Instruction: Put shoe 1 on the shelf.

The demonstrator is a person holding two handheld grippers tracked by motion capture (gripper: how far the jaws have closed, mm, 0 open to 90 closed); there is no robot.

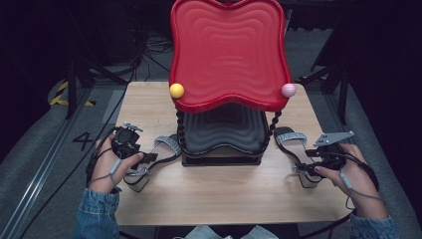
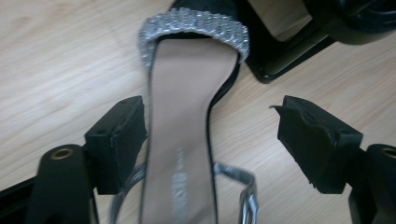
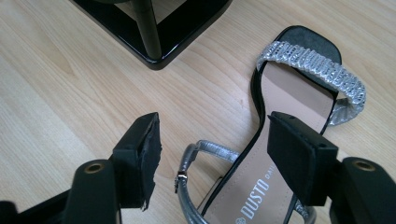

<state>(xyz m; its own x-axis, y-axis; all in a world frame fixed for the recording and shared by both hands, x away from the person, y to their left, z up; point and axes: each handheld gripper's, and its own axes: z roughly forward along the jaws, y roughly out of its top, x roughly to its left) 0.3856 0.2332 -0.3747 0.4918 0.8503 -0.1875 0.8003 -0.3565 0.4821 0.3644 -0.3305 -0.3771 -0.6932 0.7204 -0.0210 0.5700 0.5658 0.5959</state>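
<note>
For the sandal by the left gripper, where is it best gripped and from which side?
Probably across the narrow waist of the left sandal, behind its sparkly toe strap, coming from the heel end as the left gripper is now. The sole pinches in there, so open jaws can straddle both edges; the loose ankle strap would give a weaker hold.

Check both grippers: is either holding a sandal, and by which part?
Neither. The left gripper and right gripper straddle the left sandal and right sandal, open.

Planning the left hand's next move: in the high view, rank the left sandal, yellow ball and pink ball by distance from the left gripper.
1. left sandal: right beside the left gripper.
2. yellow ball: on the red tray's near-left corner.
3. pink ball: on its near-right corner, farthest.
</note>
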